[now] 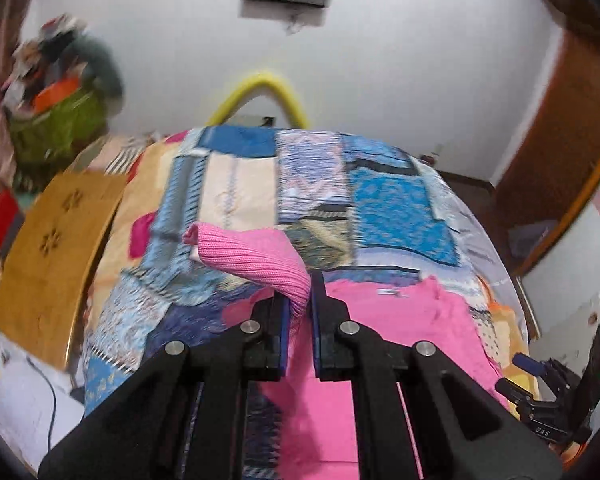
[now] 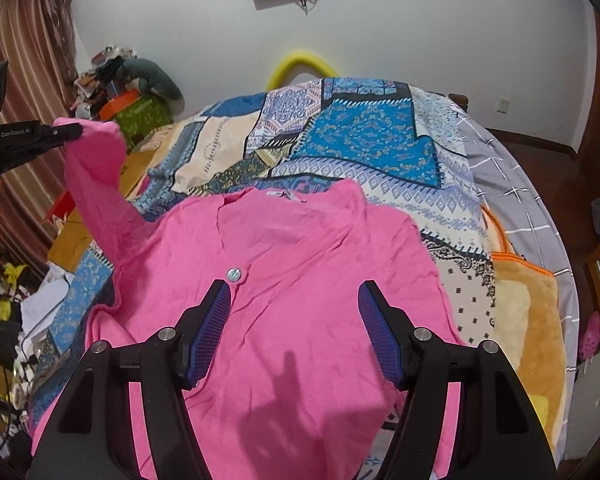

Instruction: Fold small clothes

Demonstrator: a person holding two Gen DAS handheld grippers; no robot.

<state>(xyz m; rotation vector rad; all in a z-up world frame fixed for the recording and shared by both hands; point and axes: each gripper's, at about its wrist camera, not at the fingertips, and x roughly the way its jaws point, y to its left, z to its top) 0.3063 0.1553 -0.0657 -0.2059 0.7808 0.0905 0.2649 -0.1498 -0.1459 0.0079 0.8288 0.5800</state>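
A pink cardigan [image 2: 300,248] with one silver button [image 2: 234,275] lies spread on a patchwork bed cover [image 2: 360,132]. Its left sleeve [image 2: 96,176] is lifted off the bed to the upper left. My left gripper [image 1: 300,288] is shut on the sleeve's ribbed cuff [image 1: 252,256], which folds over past the fingertips. The right wrist view shows that left gripper [image 2: 68,132] at the far left edge, holding the sleeve end. My right gripper [image 2: 296,320] hovers open above the cardigan's front with nothing between its blue pads. The cardigan's lower hem is hidden behind the right gripper.
A cardboard box [image 1: 52,248] stands left of the bed, with a green bag of clutter [image 1: 60,120] behind it. A yellow foam tube [image 1: 264,84] arches at the bed's far end. An orange blanket [image 2: 524,312] lies at the right edge. Wooden furniture [image 1: 560,140] stands right.
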